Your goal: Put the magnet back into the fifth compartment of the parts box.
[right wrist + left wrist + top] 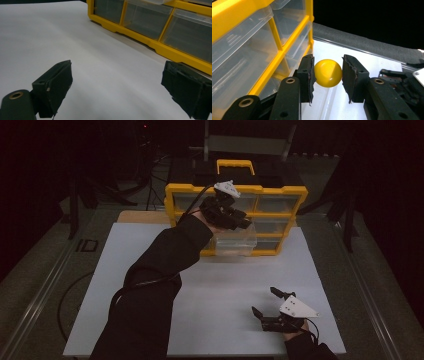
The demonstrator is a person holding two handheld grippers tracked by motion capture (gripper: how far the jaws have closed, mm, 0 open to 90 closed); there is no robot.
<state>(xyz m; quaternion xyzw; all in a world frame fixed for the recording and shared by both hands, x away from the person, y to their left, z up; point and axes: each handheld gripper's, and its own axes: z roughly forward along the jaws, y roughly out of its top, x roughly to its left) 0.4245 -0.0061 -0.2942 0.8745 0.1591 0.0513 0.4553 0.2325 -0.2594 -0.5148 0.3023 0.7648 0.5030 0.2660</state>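
Left gripper (pixel 328 72) pinching a yellow ball (pixel 328 73), both pads pressed on its sides. Ball held in the air beside the yellow drawer cabinet (pixel 279 53), over a pulled-out clear drawer (pixel 235 242). In the left gripper view, lower part of ball clear of the pads; whether anything lies under it inside the drawer not readable, since drawer wall and white surface merge there.

From the high view: left gripper (pixel 239 223) at the cabinet (pixel 235 191) front, middle row. Ball not made out from that angle, covered by the gripper body and its white top plate. Open drawer's contents unreadable: clear plastic, dim light, sleeve over its left end. Rows of drawers partly blocked by hand and forearm; exact compartment of the open drawer uncertain, lower-middle at best guess.

Right gripper (pixel 265 302) low on the white table (pixel 150 270), near the front right, well apart from the cabinet. Jaws spread wide, nothing between them. In the right gripper view (pixel 116 90), right jaw cut off by the frame's edge, left jaw's base cropped at the bottom. Cabinet's bottom row (pixel 155 22) at the top right there, drawers closed, insides too dark to read.

Room around the table black; stands and cables behind the cabinet barely traceable. Right gripper's plate and linkage at the right edge of the left gripper view, blurred.
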